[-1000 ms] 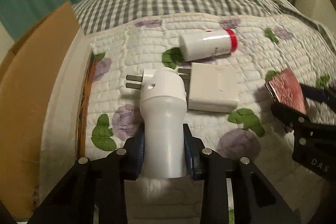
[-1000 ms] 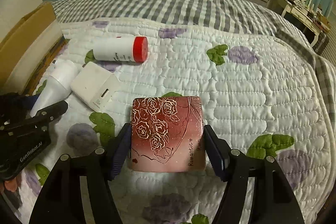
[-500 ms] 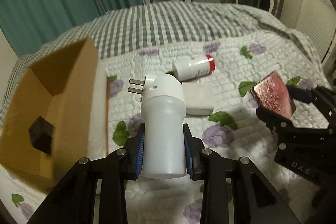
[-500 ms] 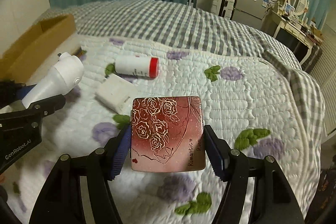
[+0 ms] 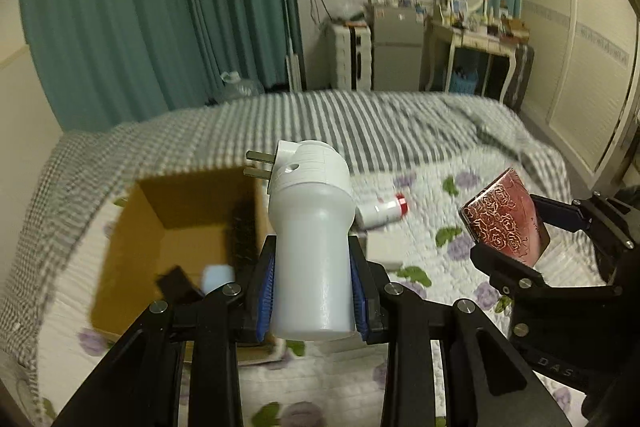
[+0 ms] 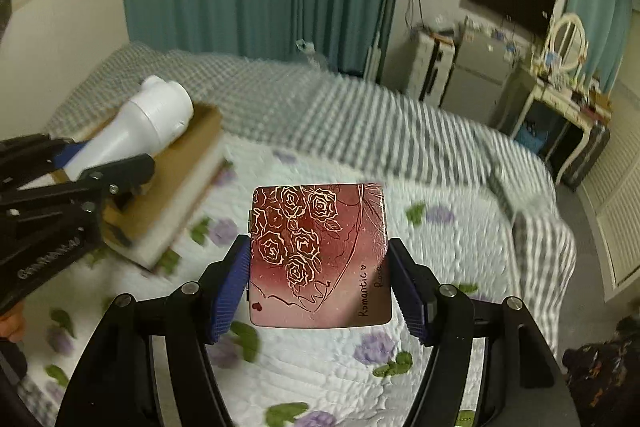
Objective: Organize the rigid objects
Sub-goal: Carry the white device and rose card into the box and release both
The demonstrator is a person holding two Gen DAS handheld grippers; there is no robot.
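My left gripper (image 5: pixel 312 291) is shut on a white plug-in device (image 5: pixel 310 239) with two metal prongs, held high above the bed beside the open cardboard box (image 5: pixel 132 227). It also shows in the right wrist view (image 6: pixel 140 123). My right gripper (image 6: pixel 320 283) is shut on a red rose-patterned flat case (image 6: pixel 320 255), lifted over the quilt; the case also shows in the left wrist view (image 5: pixel 504 219). A white bottle with a red cap (image 5: pixel 382 211) and a white flat adapter (image 5: pixel 380 247) lie on the quilt.
The box holds a black cube (image 5: pixel 176 283), a pale blue item (image 5: pixel 218 277) and a dark brush-like thing (image 5: pixel 242 231). The floral quilt (image 6: pixel 440 247) covers a checked bedspread (image 5: pixel 360 123). Furniture and teal curtains stand beyond the bed.
Both grippers have risen well above the bed with their loads. The left gripper has moved toward the box, whose inside now shows more fully.
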